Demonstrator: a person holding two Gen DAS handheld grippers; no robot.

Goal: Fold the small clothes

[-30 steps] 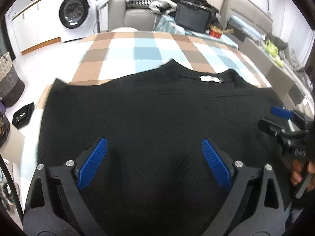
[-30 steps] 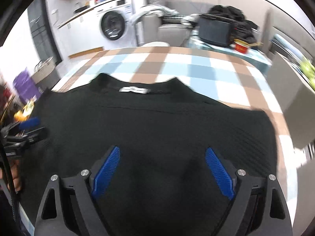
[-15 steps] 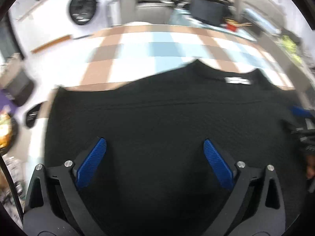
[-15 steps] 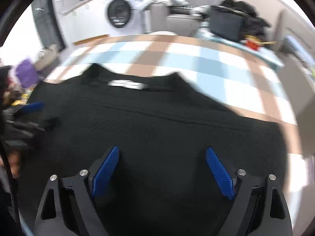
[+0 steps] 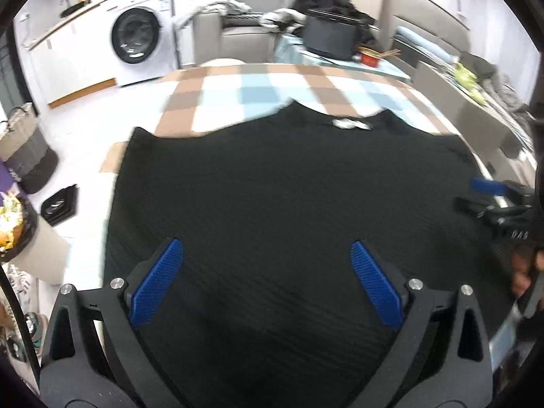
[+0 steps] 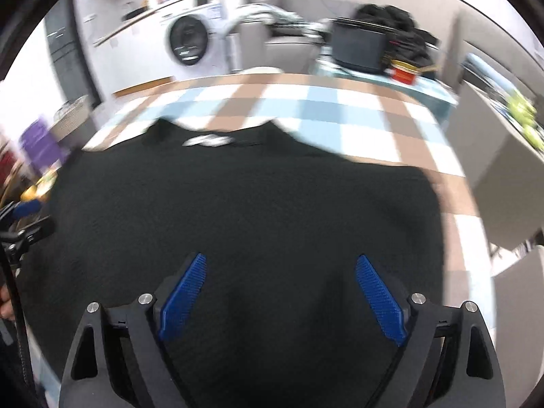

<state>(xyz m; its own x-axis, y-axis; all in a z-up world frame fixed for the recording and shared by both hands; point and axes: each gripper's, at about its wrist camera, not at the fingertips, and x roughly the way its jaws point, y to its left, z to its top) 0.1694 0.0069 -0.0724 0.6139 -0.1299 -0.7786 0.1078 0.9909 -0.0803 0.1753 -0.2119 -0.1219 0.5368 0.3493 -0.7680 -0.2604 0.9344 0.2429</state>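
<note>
A black knit garment [image 5: 282, 187] lies spread flat on the checked table, its collar and white label [image 5: 350, 123] at the far side. My left gripper [image 5: 265, 258] hovers open over its near left part, nothing between the blue pads. In the right wrist view the same garment [image 6: 238, 204] fills the middle, label [image 6: 207, 140] far left. My right gripper [image 6: 280, 272] is open above the near right part, pads apart and empty. Each gripper shows at the other view's edge: the right gripper [image 5: 493, 197], the left gripper [image 6: 23, 217].
The checked brown, blue and white tablecloth [image 5: 258, 91] extends beyond the collar. A washing machine [image 5: 139, 37], sofa and a black bag [image 5: 329, 37] stand behind. A laundry basket [image 5: 23, 149] and floor clutter lie to the left. A grey cabinet [image 6: 503, 170] stands right.
Both grippers have shifted sideways over the garment and back; the collar label sits a little further off now. Both stay open and empty. The garment lies as before.
</note>
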